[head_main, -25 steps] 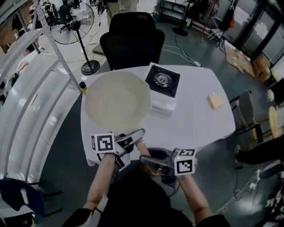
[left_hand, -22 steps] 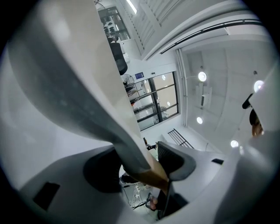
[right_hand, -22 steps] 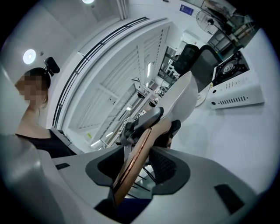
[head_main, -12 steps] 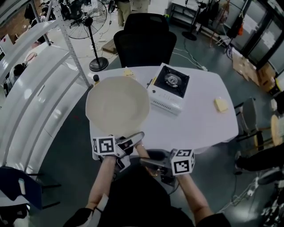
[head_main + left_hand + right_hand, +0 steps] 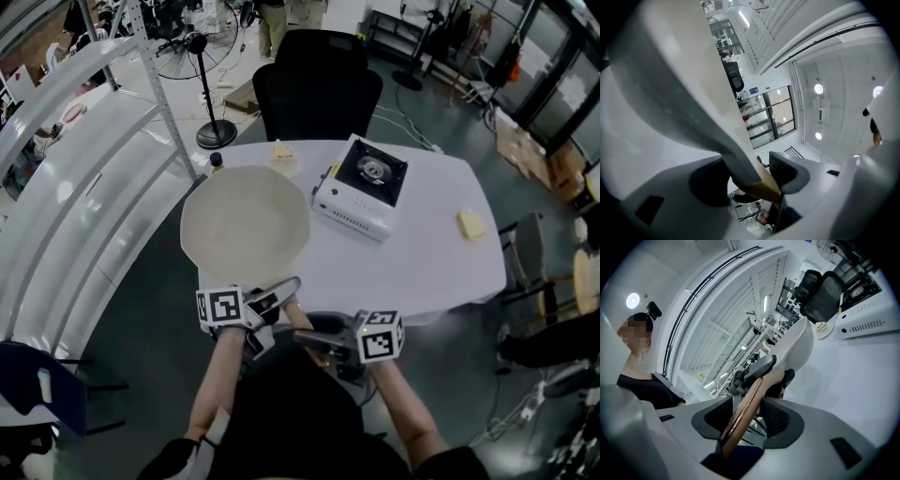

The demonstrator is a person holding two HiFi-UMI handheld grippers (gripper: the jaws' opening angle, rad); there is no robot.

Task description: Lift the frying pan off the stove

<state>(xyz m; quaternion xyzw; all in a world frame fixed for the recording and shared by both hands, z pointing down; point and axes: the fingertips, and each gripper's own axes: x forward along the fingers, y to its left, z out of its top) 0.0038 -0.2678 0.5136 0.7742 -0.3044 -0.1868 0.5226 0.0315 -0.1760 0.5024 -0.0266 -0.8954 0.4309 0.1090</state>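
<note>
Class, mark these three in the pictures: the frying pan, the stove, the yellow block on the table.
frying pan (image 5: 246, 225), head view, middle of its pale inside.
stove (image 5: 367, 178), head view, black top beside the burner.
yellow block (image 5: 472, 223), head view, its top face.

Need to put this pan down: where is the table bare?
Bare tabletop lies between stove and yellow block, and along the near edge. The far left is crowded: bottle, yellowish item, and the held frying pan above.

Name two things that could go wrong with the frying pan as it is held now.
The frying pan is held only by its handle in the left gripper and right gripper; it could tip or slip. Held over the table edge, it might bump the stove or bottle.
</note>
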